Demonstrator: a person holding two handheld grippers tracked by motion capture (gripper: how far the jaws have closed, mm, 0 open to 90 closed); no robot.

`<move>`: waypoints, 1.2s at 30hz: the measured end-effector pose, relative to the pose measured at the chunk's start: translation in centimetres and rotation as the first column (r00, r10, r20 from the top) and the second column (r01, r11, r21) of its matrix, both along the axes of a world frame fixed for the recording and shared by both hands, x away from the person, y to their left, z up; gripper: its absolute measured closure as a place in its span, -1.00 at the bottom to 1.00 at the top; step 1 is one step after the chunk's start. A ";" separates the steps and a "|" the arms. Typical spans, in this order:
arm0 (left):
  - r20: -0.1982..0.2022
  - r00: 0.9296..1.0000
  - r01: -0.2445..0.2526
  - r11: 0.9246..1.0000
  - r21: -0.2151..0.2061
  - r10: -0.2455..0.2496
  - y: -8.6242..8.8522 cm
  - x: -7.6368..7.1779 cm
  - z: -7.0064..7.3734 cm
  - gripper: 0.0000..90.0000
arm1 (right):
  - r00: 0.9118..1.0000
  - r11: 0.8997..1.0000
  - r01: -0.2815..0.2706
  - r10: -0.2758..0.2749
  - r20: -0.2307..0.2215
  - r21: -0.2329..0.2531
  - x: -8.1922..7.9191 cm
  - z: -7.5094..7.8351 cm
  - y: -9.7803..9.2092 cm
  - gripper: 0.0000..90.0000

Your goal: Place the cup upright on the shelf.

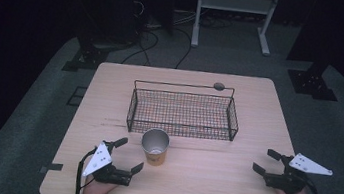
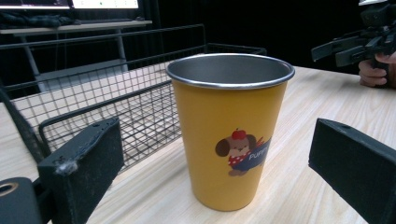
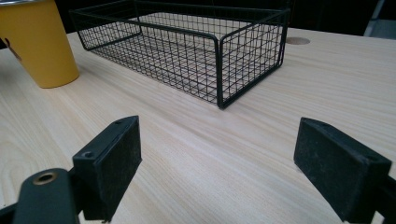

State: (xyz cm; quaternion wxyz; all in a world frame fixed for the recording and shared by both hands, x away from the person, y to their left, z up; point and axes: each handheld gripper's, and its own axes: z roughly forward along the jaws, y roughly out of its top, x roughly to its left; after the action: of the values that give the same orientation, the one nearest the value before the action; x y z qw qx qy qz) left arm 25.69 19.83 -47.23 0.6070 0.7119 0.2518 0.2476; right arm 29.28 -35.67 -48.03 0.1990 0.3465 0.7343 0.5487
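Where the counter (image 1: pixel 209 182) meets the person's side, a yellow cup (image 1: pixel 155 146) stands upright, just in front of the black wire basket (image 1: pixel 183 109) and apart from it. Left claw (image 1: pixel 129 156) sits just left of the cup, jaws spread wide and pointed at it, not touching; in the left gripper view the cup (image 2: pixel 229 126) stands between the jaws. Right claw (image 1: pixel 265 162) rests well apart at the counter's right side, jaws likewise spread, gripping nothing.
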 end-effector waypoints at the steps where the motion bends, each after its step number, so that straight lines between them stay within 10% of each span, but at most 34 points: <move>1: 0.002 1.000 0.005 1.000 0.004 -0.005 -0.2 0.1 0.0 -0.95 | 1.000 1.000 0.000 0.000 0.000 0.000 0.0 0.0 0.0 -0.69; 36: -0.033 0.998 0.053 0.998 0.021 -0.052 -3.8 2.5 -0.2 -0.95 | 1.000 1.000 -0.003 0.003 0.000 0.001 0.0 0.0 0.0 -0.69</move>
State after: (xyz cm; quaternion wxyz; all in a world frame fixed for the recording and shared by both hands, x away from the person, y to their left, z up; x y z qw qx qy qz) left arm 28.16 16.04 -47.45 0.6014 0.7288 0.2400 0.2226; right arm 29.29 -35.64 -48.03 0.1979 0.3457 0.7346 0.5494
